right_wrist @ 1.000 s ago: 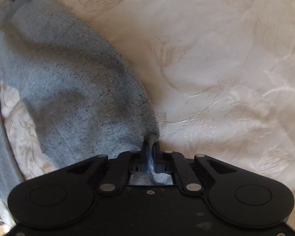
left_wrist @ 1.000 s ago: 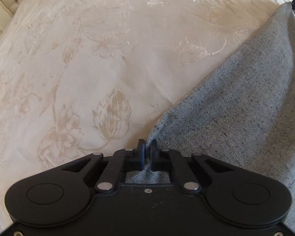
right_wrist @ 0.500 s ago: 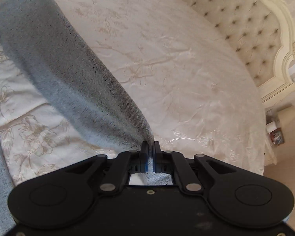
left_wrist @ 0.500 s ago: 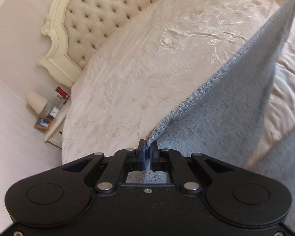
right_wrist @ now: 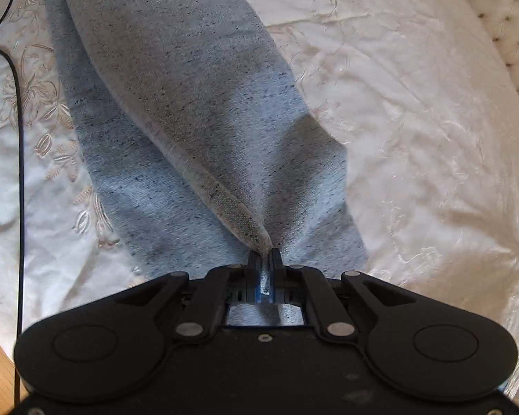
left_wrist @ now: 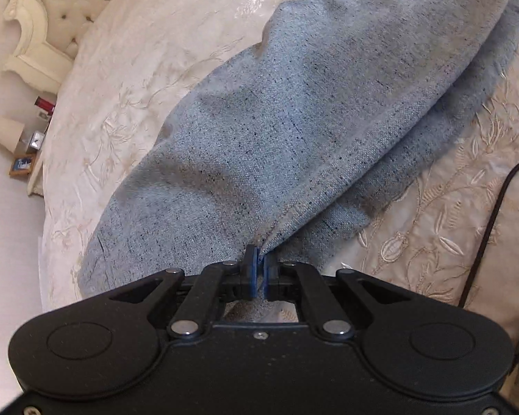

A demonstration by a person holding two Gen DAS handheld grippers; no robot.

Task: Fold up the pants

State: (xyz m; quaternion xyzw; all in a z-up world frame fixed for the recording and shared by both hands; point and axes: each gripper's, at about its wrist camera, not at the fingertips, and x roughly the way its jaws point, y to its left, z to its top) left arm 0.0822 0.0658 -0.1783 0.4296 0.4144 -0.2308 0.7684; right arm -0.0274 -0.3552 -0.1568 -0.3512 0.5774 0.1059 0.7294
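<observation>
The far end of the pants runs out of frame at the top; the speckled grey-blue weave lies doubled over itself across the embroidered cream bedspread, toward its rounded edge; left gripper and right gripper each pinch a hemmed fold; a black cable trails alongside.

Left gripper: angled steeply downward, jaws closed to a thin slit with a gathered edge of the pants pinched between the blue pads. Right gripper: likewise angled steeply downward, jaws closed, a bunched hem of the same garment clamped between its fingers.
</observation>
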